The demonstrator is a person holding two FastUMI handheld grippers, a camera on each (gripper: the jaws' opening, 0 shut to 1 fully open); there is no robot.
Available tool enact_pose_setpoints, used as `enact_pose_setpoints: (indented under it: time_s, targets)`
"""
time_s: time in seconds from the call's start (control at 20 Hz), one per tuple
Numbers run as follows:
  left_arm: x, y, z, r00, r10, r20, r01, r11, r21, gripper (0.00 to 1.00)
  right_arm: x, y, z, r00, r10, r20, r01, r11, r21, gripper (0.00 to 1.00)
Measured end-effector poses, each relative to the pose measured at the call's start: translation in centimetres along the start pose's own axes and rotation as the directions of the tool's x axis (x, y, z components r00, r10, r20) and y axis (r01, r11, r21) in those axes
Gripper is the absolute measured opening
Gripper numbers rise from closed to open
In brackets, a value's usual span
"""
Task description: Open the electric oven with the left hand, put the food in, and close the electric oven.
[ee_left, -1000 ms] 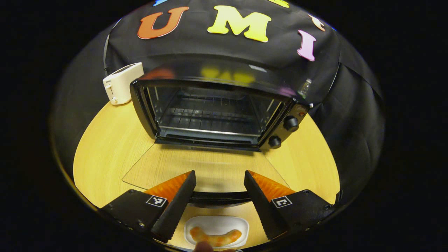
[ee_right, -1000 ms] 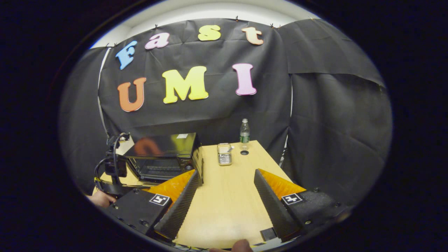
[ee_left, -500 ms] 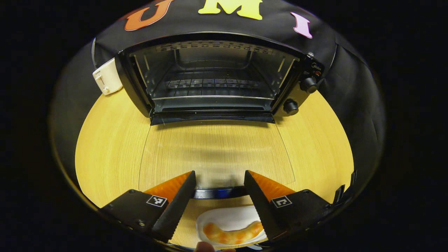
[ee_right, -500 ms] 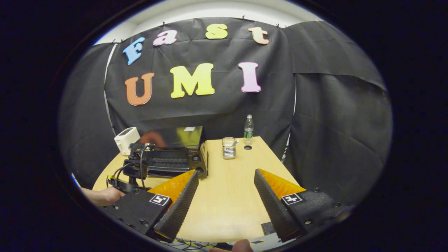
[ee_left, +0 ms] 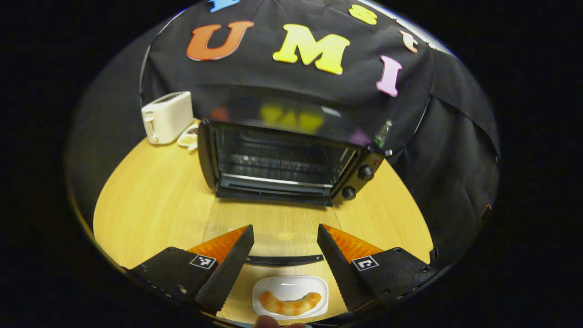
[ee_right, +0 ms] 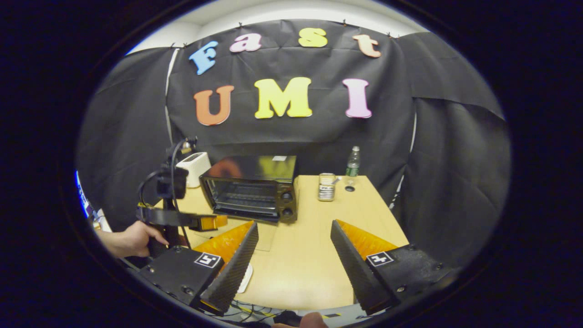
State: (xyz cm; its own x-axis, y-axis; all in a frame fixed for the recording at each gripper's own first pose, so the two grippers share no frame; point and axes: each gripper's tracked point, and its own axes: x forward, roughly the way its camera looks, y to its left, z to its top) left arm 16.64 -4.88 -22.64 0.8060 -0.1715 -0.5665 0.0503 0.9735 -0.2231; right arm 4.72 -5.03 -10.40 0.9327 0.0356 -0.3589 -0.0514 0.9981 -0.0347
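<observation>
Two fingers of the left gripper (ee_left: 284, 255) stand spread with nothing between them in the left gripper view, released above the wooden table (ee_left: 150, 205). At twelve o'clock from them sits the electric oven (ee_left: 282, 159), its glass door (ee_left: 273, 232) dropped flat toward the camera and the wire rack bare inside. The door's dark handle (ee_left: 284, 260) lies just past the fingertips. At six o'clock a white dish (ee_left: 291, 287) holds the food (ee_left: 290, 304), a curved orange piece, near the table edge. A white toaster (ee_left: 166, 117) stands at ten o'clock of the oven.

In the right gripper view, the right gripper (ee_right: 294, 255) is likewise spread and empty over bare tabletop. At eleven o'clock stands the oven (ee_right: 253, 189); a hand (ee_right: 132, 238) holds the left gripper (ee_right: 182, 218) at nine o'clock. A metal tin (ee_right: 326, 187) and a water bottle (ee_right: 352, 161) sit at one o'clock.
</observation>
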Motion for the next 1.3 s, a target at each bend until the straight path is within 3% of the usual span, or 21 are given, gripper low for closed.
enact_pose_setpoints:
  time_s: [0.2,0.4,0.65,0.95,1.1,1.2,1.3]
  targets:
    - [-6.2,3.5,3.9,0.986,0.060,0.157,-0.068,0.997,0.044,0.93,1.1,3.9,-1.8,0.991,0.126,-0.051,-0.128,0.991,-0.039,1.00]
    - [-12.9,5.8,4.3,0.962,0.105,0.253,-0.127,0.989,0.075,0.92,3.2,8.1,-5.2,0.960,0.244,-0.137,-0.257,0.962,-0.086,1.00]
    - [-18.2,8.3,3.1,0.942,0.214,0.259,-0.208,0.977,-0.052,0.92,6.2,13.1,-11.9,0.876,0.370,-0.311,-0.432,0.888,-0.161,1.00]
    - [-21.5,9.6,2.8,0.901,0.341,0.267,-0.310,0.938,-0.154,0.93,8.8,15.4,-20.3,0.725,0.434,-0.535,-0.615,0.757,-0.220,1.00]
    - [-21.7,9.9,3.6,0.881,0.393,0.265,-0.351,0.917,-0.191,0.93,10.0,15.4,-22.2,0.684,0.436,-0.585,-0.666,0.700,-0.258,1.00]
    - [-21.7,9.9,3.6,0.868,0.424,0.256,-0.375,0.900,-0.221,0.93,11.0,15.4,-23.1,0.660,0.430,-0.616,-0.684,0.683,-0.256,0.96]
    - [-21.8,9.8,4.0,0.855,0.453,0.251,-0.394,0.883,-0.253,0.92,11.8,15.5,-23.6,0.652,0.439,-0.619,-0.697,0.668,-0.261,0.86]
